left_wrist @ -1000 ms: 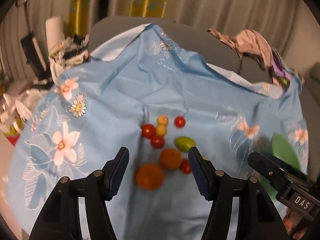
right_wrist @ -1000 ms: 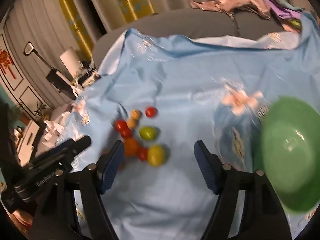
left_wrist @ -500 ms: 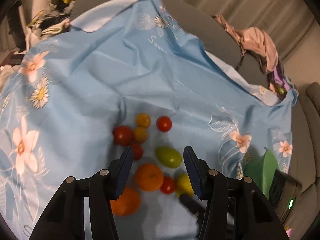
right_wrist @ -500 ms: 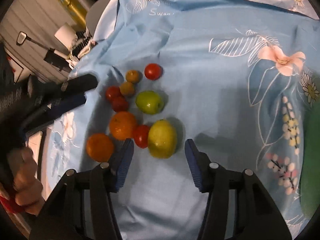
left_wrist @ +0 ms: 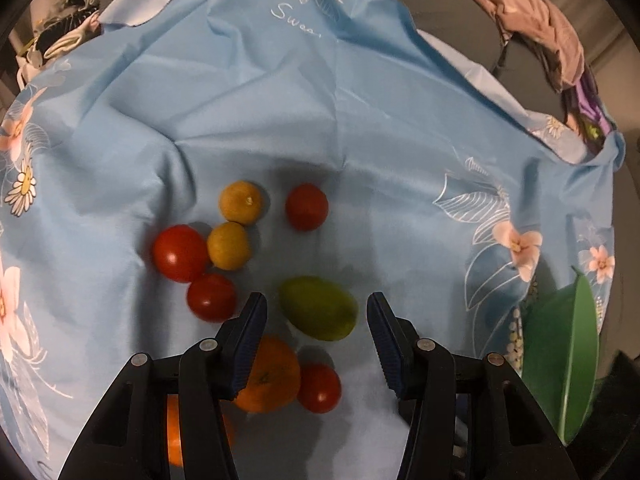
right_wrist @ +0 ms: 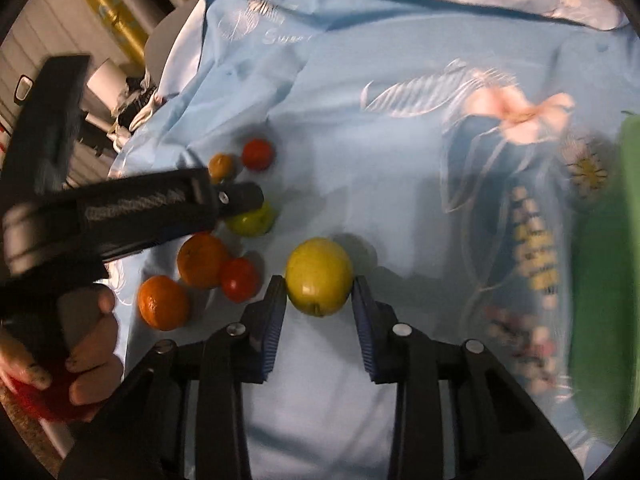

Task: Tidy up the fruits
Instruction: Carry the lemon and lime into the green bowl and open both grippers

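Fruits lie clustered on a blue flowered cloth (left_wrist: 320,100). My left gripper (left_wrist: 316,312) is open, its jaws on either side of a green fruit (left_wrist: 318,314) without touching it. Oranges (left_wrist: 272,380), red tomatoes (left_wrist: 180,252) and small yellow fruits (left_wrist: 240,202) lie around it. My right gripper (right_wrist: 319,292) is open, its jaws close beside a yellow apple (right_wrist: 319,276) that rests on the cloth. The left gripper's body (right_wrist: 132,208) shows in the right wrist view over the green fruit (right_wrist: 252,222). A green bowl (right_wrist: 608,280) stands at the right.
The green bowl (left_wrist: 568,364) also shows at the right edge of the left wrist view. Crumpled clothes (left_wrist: 548,28) lie at the far right of the sofa. Household clutter (left_wrist: 60,36) sits beyond the cloth's left edge.
Both grippers moved forward and down to the fruits. The left now straddles the green fruit. The right has narrowed around the yellow apple.
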A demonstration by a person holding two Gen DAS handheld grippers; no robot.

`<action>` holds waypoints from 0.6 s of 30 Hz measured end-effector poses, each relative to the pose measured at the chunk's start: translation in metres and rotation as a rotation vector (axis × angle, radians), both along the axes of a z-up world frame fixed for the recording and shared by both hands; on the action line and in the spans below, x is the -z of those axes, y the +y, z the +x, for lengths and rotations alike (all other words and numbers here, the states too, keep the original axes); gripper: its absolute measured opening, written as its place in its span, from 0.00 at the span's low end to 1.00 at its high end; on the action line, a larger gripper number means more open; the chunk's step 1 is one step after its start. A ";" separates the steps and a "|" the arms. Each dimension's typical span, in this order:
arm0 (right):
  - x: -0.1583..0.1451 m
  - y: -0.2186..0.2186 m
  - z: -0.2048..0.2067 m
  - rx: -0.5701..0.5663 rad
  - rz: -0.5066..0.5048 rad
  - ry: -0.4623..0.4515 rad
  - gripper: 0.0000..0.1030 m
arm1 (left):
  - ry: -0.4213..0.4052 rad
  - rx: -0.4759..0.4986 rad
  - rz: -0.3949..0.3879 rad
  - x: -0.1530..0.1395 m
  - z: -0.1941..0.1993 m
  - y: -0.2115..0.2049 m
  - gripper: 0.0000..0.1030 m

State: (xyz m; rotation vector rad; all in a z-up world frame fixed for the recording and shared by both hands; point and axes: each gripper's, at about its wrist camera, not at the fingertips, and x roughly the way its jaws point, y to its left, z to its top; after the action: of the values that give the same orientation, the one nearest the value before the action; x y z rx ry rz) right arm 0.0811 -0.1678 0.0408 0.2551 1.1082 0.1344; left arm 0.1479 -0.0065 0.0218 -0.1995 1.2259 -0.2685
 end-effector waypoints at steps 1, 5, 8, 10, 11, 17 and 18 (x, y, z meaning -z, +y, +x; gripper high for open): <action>-0.002 -0.003 0.000 0.007 -0.004 -0.008 0.33 | 0.005 -0.007 0.006 0.003 0.001 -0.002 0.51; -0.011 -0.013 0.000 0.035 -0.014 -0.025 0.19 | -0.014 -0.039 0.042 0.010 0.004 -0.006 0.46; -0.016 -0.018 -0.001 0.038 -0.014 -0.047 0.14 | -0.043 -0.043 0.046 0.012 0.003 -0.007 0.43; -0.016 -0.018 -0.001 0.038 -0.035 -0.052 0.10 | -0.062 -0.039 0.059 0.012 0.002 -0.010 0.43; -0.015 -0.019 -0.003 0.045 -0.031 -0.042 0.11 | -0.066 -0.040 0.064 0.011 0.000 -0.009 0.43; -0.012 -0.021 -0.012 0.069 0.026 -0.017 0.45 | -0.139 -0.062 0.006 -0.016 -0.017 -0.001 0.43; -0.013 -0.022 -0.013 0.074 0.053 -0.020 0.65 | -0.153 -0.063 -0.001 -0.021 -0.022 0.003 0.43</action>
State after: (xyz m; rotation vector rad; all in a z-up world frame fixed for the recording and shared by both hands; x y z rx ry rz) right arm 0.0677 -0.1896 0.0539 0.3409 1.0751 0.1008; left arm 0.1257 -0.0037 0.0429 -0.2143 1.0659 -0.2260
